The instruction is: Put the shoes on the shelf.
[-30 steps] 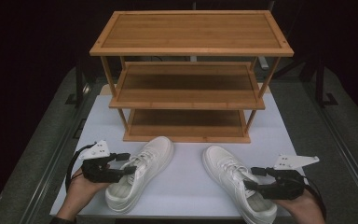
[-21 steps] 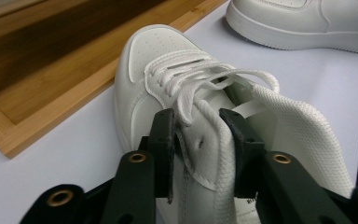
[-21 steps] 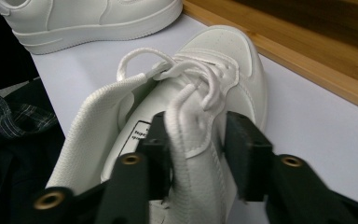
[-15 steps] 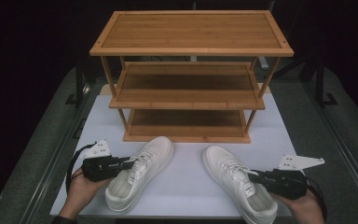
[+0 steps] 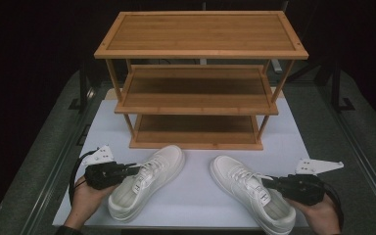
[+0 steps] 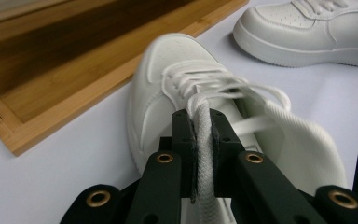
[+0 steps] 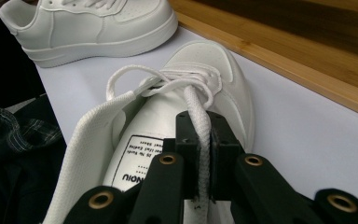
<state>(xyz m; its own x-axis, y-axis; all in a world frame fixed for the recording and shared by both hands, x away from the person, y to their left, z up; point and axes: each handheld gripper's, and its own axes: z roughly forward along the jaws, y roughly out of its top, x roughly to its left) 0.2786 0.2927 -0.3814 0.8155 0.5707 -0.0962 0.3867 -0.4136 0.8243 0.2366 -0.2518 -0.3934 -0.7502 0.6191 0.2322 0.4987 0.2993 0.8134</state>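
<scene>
Two white sneakers lie on the white mat, toes toward the rack. My left gripper [image 5: 127, 171] comes in over the left sneaker [image 5: 149, 178]. Its jaws have just been closing and now pinch that shoe's white lace [image 6: 200, 109] above the tongue. My right gripper [image 5: 268, 183] reaches over the right sneaker [image 5: 249, 193]. Its jaws have also just been closing and clamp this shoe's lace [image 7: 193, 100]. Both laces run taut from the eyelets into the jaws. A hand holds each gripper at the table's near edge.
A three-tier bamboo shoe rack [image 5: 200, 73] stands just behind the shoes, with bare shelves and its bottom shelf [image 5: 196, 129] close to the toes. White mat [image 5: 198, 196] separates the two shoes. Dark table edges flank the mat.
Both pairs of jaws have closed onto the laces. The right gripper has edged slightly left over its shoe; the left one has stayed put.
</scene>
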